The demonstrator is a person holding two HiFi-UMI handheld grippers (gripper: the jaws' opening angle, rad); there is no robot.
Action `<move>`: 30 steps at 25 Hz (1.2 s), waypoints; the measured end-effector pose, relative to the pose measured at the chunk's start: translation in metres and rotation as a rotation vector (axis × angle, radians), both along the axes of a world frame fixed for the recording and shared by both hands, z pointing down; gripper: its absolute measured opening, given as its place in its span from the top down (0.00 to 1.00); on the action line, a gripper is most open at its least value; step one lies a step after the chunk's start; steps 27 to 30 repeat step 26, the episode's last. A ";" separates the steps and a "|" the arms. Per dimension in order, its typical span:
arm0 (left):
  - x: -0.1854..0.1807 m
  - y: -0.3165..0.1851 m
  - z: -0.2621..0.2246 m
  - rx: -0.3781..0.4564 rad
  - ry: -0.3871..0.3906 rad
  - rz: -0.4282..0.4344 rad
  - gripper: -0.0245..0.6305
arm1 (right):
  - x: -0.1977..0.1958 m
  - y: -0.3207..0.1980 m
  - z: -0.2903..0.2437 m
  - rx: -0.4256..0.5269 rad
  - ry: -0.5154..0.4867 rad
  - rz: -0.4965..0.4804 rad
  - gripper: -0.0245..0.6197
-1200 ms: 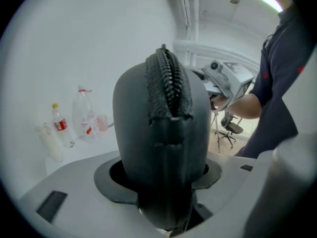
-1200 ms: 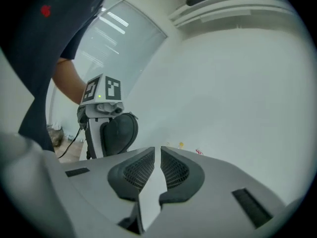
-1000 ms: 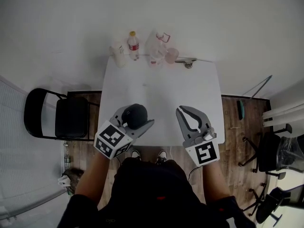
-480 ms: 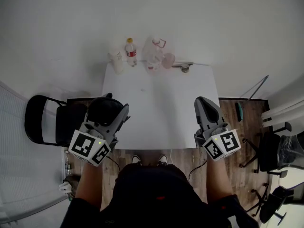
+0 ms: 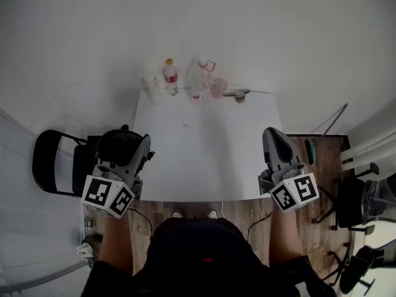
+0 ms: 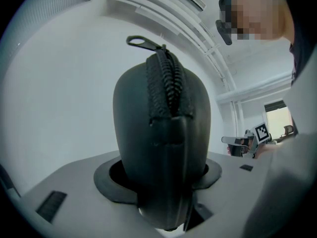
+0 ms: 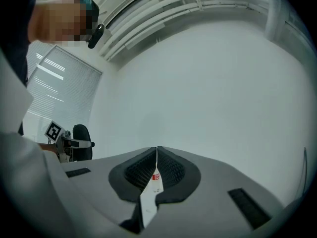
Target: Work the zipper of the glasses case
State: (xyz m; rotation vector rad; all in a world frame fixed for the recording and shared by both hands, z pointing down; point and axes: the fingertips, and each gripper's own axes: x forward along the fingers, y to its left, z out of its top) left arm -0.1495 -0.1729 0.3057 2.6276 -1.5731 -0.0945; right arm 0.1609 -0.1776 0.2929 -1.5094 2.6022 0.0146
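Note:
The black glasses case point(image 6: 163, 133) stands between the jaws of my left gripper point(image 5: 127, 142), which is shut on it. Its zipper point(image 6: 168, 83) runs over the top towards the camera, teeth meshed, and the pull tab point(image 6: 141, 41) sticks out at the far end. In the head view the case point(image 5: 117, 146) is held in the air over the left edge of the white table point(image 5: 210, 159). My right gripper point(image 5: 273, 135) hovers at the table's right edge. It is shut and holds nothing, its fingertips point(image 7: 156, 150) meeting in the right gripper view.
A red-labelled bottle point(image 5: 168, 76), a white cup point(image 5: 151, 82), clear pinkish containers point(image 5: 204, 79) and a metal clamp point(image 5: 240, 94) line the table's far edge. A black chair point(image 5: 62, 166) stands left of the table, office chairs point(image 5: 352, 203) right. Wooden floor lies below.
Both grippers have lifted off the table and moved apart. The left carried the case leftwards past the table's edge; the right swung to the right edge and rolled.

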 end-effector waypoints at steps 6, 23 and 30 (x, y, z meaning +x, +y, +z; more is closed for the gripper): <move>0.004 -0.004 0.002 -0.009 0.007 0.008 0.56 | -0.003 -0.003 -0.003 0.016 0.040 0.007 0.93; 0.015 -0.003 -0.004 0.010 -0.021 0.037 0.56 | -0.010 0.001 0.000 0.013 0.047 -0.027 0.93; 0.018 -0.002 -0.003 0.009 -0.026 0.043 0.56 | -0.009 0.003 0.000 0.013 0.050 -0.029 0.93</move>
